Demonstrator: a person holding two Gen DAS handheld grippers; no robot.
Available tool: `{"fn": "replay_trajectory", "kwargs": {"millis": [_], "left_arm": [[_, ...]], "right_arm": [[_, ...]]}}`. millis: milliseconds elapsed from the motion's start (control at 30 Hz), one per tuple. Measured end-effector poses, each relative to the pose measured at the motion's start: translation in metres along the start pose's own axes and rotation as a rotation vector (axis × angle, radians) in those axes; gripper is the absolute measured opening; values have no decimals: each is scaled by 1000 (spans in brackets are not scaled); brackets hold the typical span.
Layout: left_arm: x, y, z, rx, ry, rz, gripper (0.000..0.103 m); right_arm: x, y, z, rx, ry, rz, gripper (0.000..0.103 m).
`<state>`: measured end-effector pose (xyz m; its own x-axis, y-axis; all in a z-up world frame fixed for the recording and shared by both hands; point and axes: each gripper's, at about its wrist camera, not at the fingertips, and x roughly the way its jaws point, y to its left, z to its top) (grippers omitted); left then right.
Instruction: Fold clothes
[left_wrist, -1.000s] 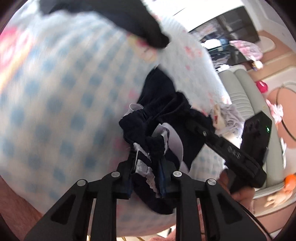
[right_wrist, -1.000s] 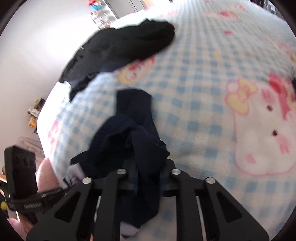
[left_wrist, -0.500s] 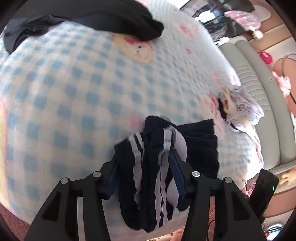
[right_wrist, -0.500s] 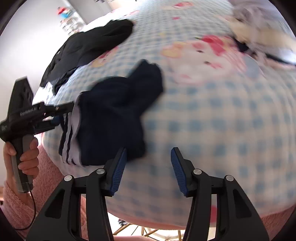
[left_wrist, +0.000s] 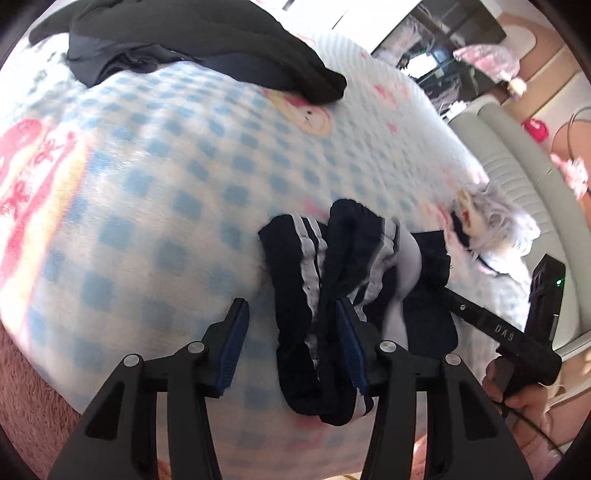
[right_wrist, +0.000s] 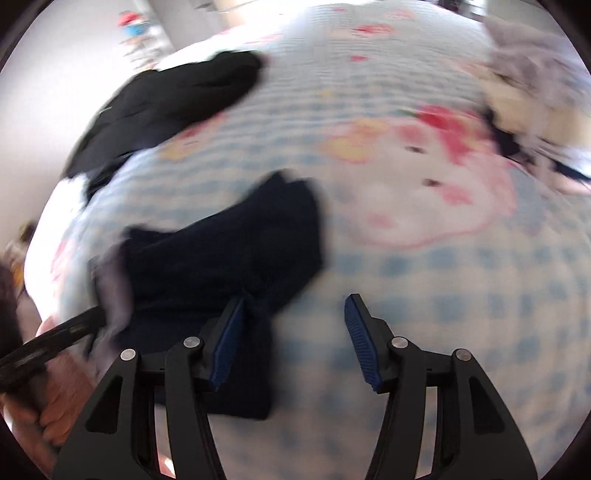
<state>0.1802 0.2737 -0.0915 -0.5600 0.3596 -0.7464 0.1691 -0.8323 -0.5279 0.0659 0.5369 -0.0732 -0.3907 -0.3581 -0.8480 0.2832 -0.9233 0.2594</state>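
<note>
Our left gripper (left_wrist: 291, 325) was closing, pads off the navy garment (left_wrist: 332, 295) between them; our right gripper (right_wrist: 293, 325) was opening beside it on the bed (left_wrist: 147, 221)

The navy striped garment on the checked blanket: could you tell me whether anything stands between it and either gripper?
Nothing visible does. The navy striped garment lies crumpled on the checked blanket, partly between the fingers of the left gripper, whose jaws are closing. The right gripper, jaws opening, sits at its edge. The black clothing lies far off.

A navy garment (left_wrist: 332, 288) with white stripes lies crumpled near the checked blanket's (left_wrist: 147, 206) front edge.
</note>
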Motion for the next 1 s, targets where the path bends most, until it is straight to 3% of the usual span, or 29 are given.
{"fn": "replay_trajectory", "kwargs": {"millis": [133, 167, 233, 333, 467, 533, 667, 733, 800, 900, 933, 1000], "left_arm": [[13, 8, -2, -67, 39, -176, 60], [17, 7, -1, -74, 40, -189, 60], [26, -1, 1, -41, 38, -117, 60], [22, 1, 6, -28, 4, -53, 51], [17, 18, 7, -96, 38, -203, 58], [24, 11, 6, -84, 56, -229, 58], [34, -11, 1, 8, 71, -168, 56], [37, -20, 2, 45, 71, -118, 49], [36, -30, 3, 78, 62, -73, 31], [25, -47, 7, 90, 41, -61, 17], [22, -53, 13, 76, 29, -102, 16], [15, -76, 19, 86, 23, -177, 16]], "right_arm": [[-16, -5, 1, 14, -43, 91, 60], [-19, -4, 1, -1, -49, 108, 61], [-14, -1, 1, -29, -27, 142, 64], [1, 0, 1, -45, 24, 65, 64], [-2, -12, 0, 16, 34, 118, 64], [0, -12, 0, -1, 57, 165, 68], [9, 3, -2, -60, 90, 142, 68], [13, 12, -2, -61, 106, 144, 69], [18, 23, 0, -96, 123, 179, 68], [22, 32, 3, -141, 134, 145, 42], [15, 32, 4, -145, 126, 134, 30], [-8, 29, 9, -151, 91, 120, 19]]}}
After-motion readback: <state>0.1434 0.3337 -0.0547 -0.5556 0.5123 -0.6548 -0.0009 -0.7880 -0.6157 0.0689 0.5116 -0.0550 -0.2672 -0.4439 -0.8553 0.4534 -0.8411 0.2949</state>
